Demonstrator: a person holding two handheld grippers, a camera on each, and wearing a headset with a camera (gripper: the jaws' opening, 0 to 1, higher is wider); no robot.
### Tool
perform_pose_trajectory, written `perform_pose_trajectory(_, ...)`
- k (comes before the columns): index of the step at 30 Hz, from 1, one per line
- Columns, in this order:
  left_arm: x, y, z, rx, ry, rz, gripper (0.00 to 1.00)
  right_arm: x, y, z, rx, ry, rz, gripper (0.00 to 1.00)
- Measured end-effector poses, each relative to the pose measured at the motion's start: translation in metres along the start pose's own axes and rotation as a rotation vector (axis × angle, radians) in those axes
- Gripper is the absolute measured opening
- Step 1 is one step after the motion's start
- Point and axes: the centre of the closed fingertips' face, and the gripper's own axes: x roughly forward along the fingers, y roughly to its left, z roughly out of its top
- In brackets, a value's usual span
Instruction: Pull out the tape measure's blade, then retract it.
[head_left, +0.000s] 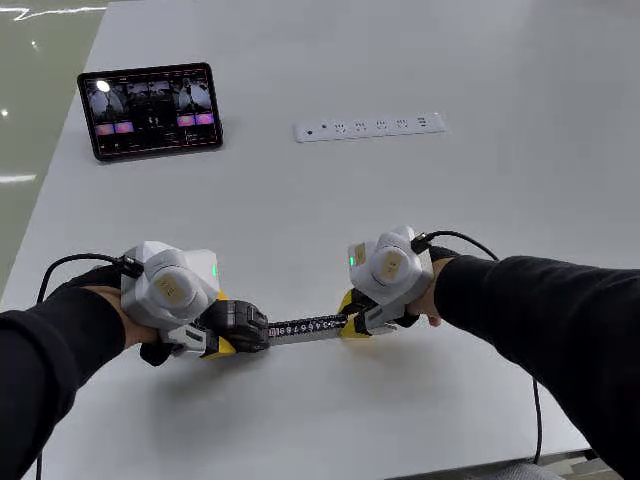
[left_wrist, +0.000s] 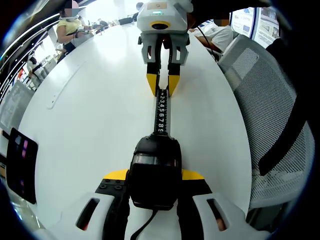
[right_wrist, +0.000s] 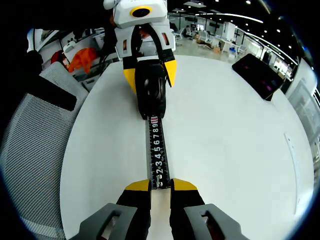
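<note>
The black tape measure case (head_left: 236, 325) (left_wrist: 155, 170) (right_wrist: 151, 92) rests low over the white table, and my left gripper (head_left: 222, 340) (left_wrist: 156, 176) is shut on it. A short length of numbered blade (head_left: 306, 327) (left_wrist: 161, 112) (right_wrist: 157, 155) runs from the case to the right. My right gripper (head_left: 352, 322) (right_wrist: 160, 185) is shut on the blade's tip, its yellow fingertips (right_wrist: 137, 186) pinching the end. In the left gripper view the right gripper (left_wrist: 163, 85) faces me at the blade's far end. The right gripper view looks back at the left gripper (right_wrist: 150, 75) around the case.
A tablet (head_left: 150, 109) with a lit screen stands at the back left of the table (head_left: 420, 200). A white power strip (head_left: 370, 127) lies at the back centre. A mesh chair (left_wrist: 272, 115) (right_wrist: 35, 130) stands beside the table's near edge. Cables (head_left: 470, 238) trail from both grippers.
</note>
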Motion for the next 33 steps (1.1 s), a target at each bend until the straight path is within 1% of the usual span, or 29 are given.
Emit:
perform_pose_trajectory(10,-0.001,0.0,0.0,0.002,0.0,-0.002,0.31,-0.003,0.001,-0.002,0.003,0.002,0.0,0.1)
perform_pose_trajectory(33,0.0,0.001,0.0,0.007,-0.003,-0.003,0.31,-0.01,0.0,-0.015,0.01,0.017,-0.006,0.1)
